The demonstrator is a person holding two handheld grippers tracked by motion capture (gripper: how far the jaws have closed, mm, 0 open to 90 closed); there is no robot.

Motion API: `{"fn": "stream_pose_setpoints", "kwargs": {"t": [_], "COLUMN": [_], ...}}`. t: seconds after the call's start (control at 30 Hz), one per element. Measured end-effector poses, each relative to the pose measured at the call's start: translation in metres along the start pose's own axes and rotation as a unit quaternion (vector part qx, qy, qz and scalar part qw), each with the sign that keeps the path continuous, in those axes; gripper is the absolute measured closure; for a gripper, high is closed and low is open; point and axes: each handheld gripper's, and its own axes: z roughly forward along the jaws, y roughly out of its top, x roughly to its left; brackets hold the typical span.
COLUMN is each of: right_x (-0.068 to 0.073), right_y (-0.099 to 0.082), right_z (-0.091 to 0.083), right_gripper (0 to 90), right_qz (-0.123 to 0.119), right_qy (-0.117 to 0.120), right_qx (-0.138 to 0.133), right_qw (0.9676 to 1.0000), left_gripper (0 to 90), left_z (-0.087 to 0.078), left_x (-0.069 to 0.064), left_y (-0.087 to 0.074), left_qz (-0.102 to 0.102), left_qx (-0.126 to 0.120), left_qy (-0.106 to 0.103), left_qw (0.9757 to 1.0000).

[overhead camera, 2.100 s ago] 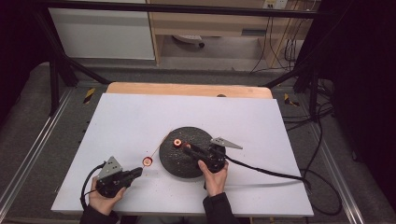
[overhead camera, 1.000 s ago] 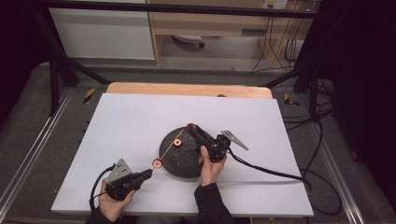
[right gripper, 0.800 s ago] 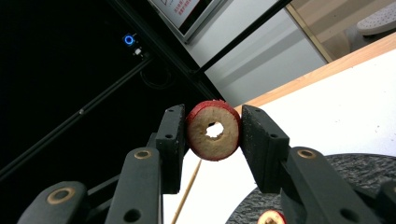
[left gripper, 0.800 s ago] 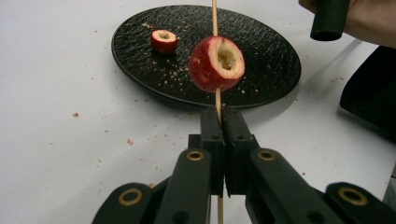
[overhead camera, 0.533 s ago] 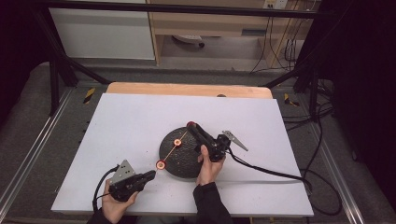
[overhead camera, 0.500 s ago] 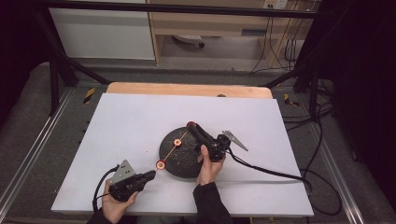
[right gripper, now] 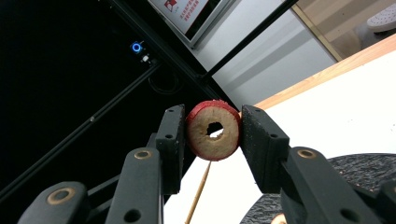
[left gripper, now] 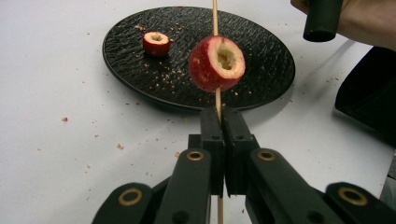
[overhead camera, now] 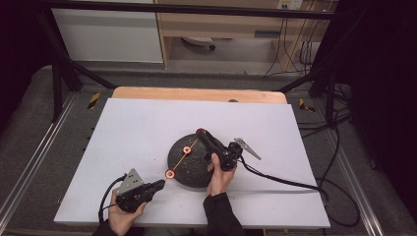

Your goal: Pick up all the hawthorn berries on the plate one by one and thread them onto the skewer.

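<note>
A black plate sits mid-table. My left gripper is shut on a thin wooden skewer near the plate's front-left rim. A red cored fruit piece is threaded on it just beyond the jaws. A smaller red piece lies on the plate beside the skewer. My right gripper, raised over the plate's far side, is shut on a red fruit ring at the skewer's far end.
Crumbs are scattered on the plate and on the white table cover near it. The right gripper's cable trails across the table to the right. A wooden strip borders the far edge, and metal frame rails run along both sides.
The left gripper has moved right and toward the near edge with the skewer. The right gripper has risen off the plate with its fruit ring to the skewer's far end.
</note>
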Motion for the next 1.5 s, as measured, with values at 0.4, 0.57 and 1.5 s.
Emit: {"fn": "stream_pose_setpoints", "kwargs": {"t": [0.4, 0.57, 1.5], "right_x": [0.000, -0.001, -0.002], "right_y": [0.001, 0.002, -0.009], "right_z": [0.000, 0.001, -0.001], "right_gripper": [61.6, 61.6, 61.7], "right_qz": [-0.001, -0.005, 0.027], "right_qy": [-0.001, -0.005, 0.011], "right_qx": [0.003, 0.004, 0.000], "right_qw": [1.0000, 1.0000, 0.9996], "left_gripper": [88.3, 88.3, 88.3], "left_z": [0.000, -0.001, 0.016], "left_x": [-0.001, -0.001, -0.019], "left_y": [0.000, 0.000, 0.006], "left_qz": [0.001, 0.002, -0.019], "left_qx": [-0.006, -0.006, -0.030], "left_qy": [0.000, -0.001, 0.031], "left_qw": [1.0000, 1.0000, 0.9989]}}
